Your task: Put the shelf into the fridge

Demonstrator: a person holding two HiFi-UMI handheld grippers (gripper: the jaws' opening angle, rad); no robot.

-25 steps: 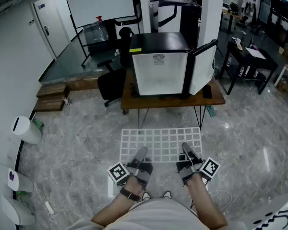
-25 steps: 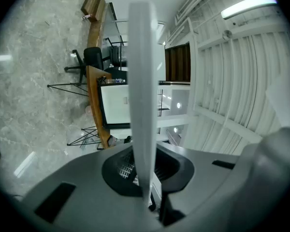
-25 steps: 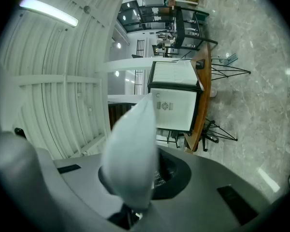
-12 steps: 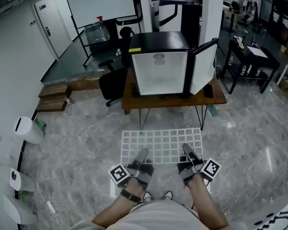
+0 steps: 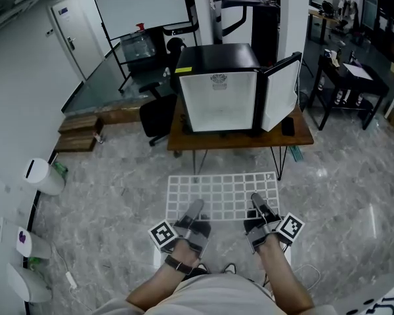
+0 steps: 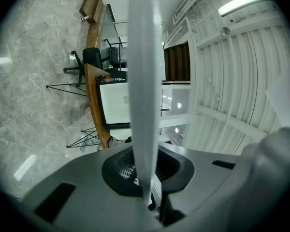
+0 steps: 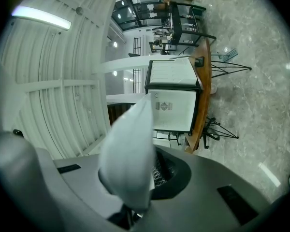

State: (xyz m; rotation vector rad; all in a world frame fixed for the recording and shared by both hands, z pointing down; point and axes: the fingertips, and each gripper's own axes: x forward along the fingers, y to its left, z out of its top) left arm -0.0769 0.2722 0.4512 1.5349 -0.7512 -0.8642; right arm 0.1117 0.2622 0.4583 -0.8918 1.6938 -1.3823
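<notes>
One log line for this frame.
left gripper: shut on shelf; right gripper: shut on shelf; shelf: off floor, outside fridge; fridge door: open

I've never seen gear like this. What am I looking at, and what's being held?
No robot: a person holds a clamping tool in each hand. The head view comes from a camera on their head, looking down. The left tool and right tool both grip the near edge of a white wire shelf, held above the floor. Ahead, a fridge stands on a wooden table, door open. The two gripper views come from cameras on the tools; the pale blur there is the shelf up close.
</notes>
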